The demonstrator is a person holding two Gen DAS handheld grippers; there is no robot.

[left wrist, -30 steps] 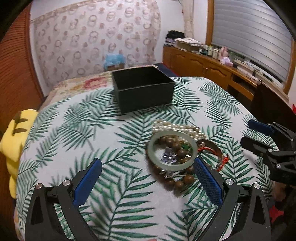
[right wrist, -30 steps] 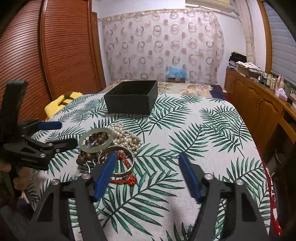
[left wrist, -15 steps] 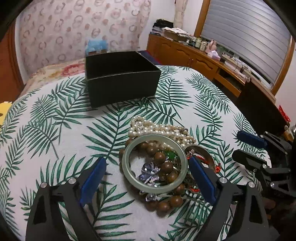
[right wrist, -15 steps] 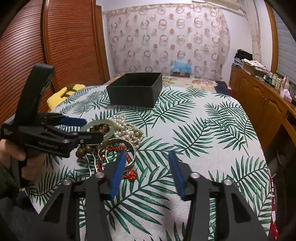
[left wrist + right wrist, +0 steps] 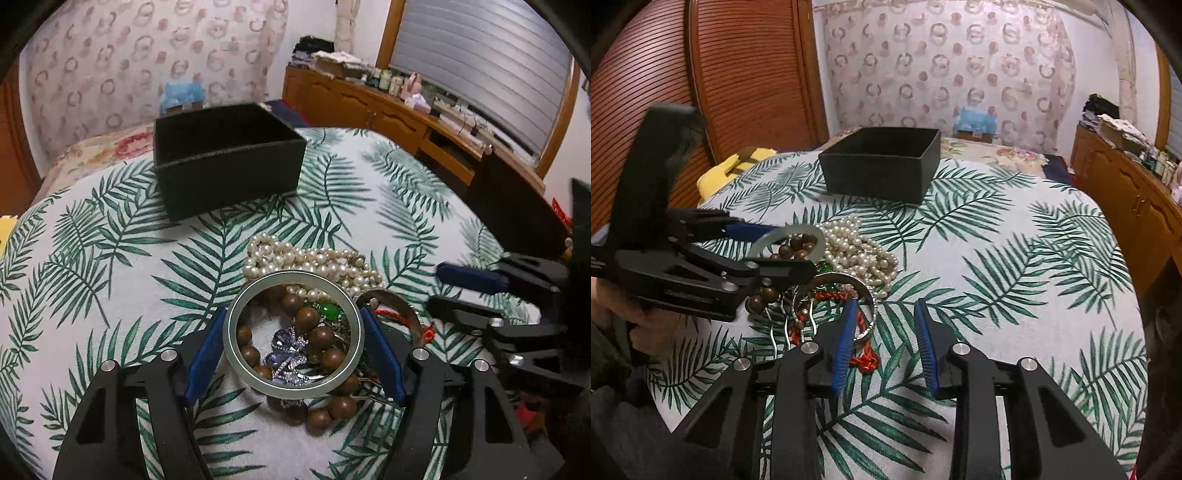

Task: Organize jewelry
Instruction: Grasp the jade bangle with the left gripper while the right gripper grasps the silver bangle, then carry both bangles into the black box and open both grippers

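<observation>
A heap of jewelry lies on the palm-leaf cloth: a pale green jade bangle (image 5: 293, 334), brown wooden beads (image 5: 319, 338), a pearl strand (image 5: 314, 260), a purple brooch (image 5: 290, 350), a silver bangle (image 5: 866, 295) and red cord (image 5: 864, 356). My left gripper (image 5: 293, 325) has its blue pads against both sides of the jade bangle. It also shows in the right wrist view (image 5: 775, 243). My right gripper (image 5: 886, 314) is partly open and empty, just right of the silver bangle. An open black box (image 5: 229, 162) stands behind the heap.
A yellow plush item (image 5: 733, 168) lies at the cloth's left edge. A wooden cabinet (image 5: 373, 110) with clutter runs along the right wall. A slatted wooden door (image 5: 731, 74) is on the left. A flowered bedspread (image 5: 990, 151) lies behind the box.
My left gripper moved forward and down over the heap and closed its pads onto the jade bangle. My right gripper narrowed its jaws and drew nearer to the silver bangle.
</observation>
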